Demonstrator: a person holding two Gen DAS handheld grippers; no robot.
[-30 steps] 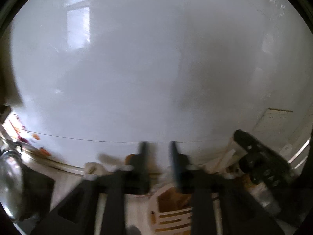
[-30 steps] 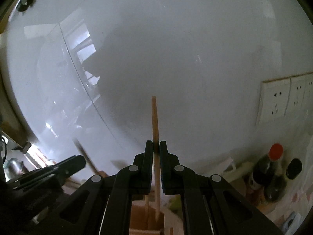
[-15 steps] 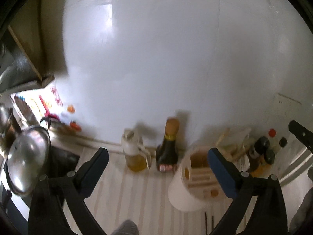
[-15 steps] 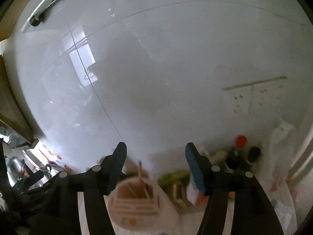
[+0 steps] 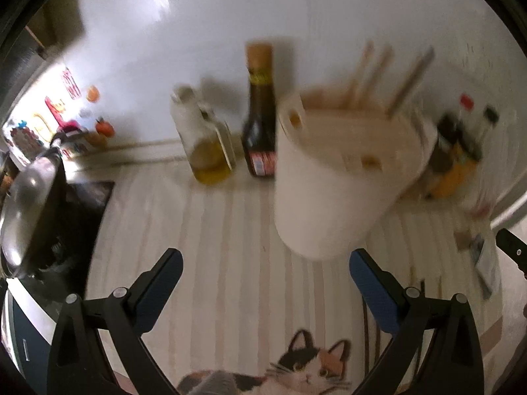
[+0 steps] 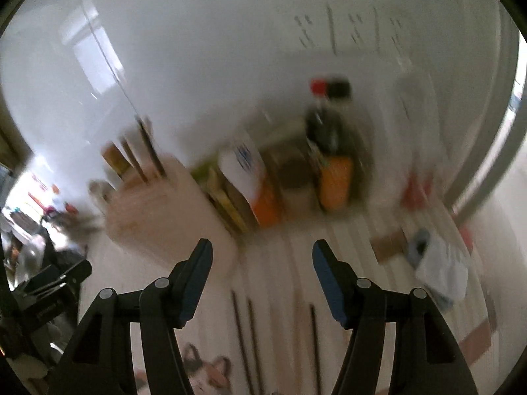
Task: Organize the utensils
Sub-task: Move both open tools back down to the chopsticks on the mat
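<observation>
Both grippers empty, jaws spread wide: left gripper (image 5: 263, 273), right gripper (image 6: 262, 260). Loose chopsticks (image 6: 242, 329) flat on striped counter (image 5: 230, 230) near front edge, just ahead of right gripper; blurry, maybe three. Thin, stiff, light, slippery, so pinch mid-shaft. White holder (image 5: 329, 191) toward back wall.

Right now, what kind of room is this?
Most likely a kitchen counter. A white utensil holder with chopsticks stands by a dark sauce bottle and an oil bottle, and a metal pot lid sits at the left.
</observation>
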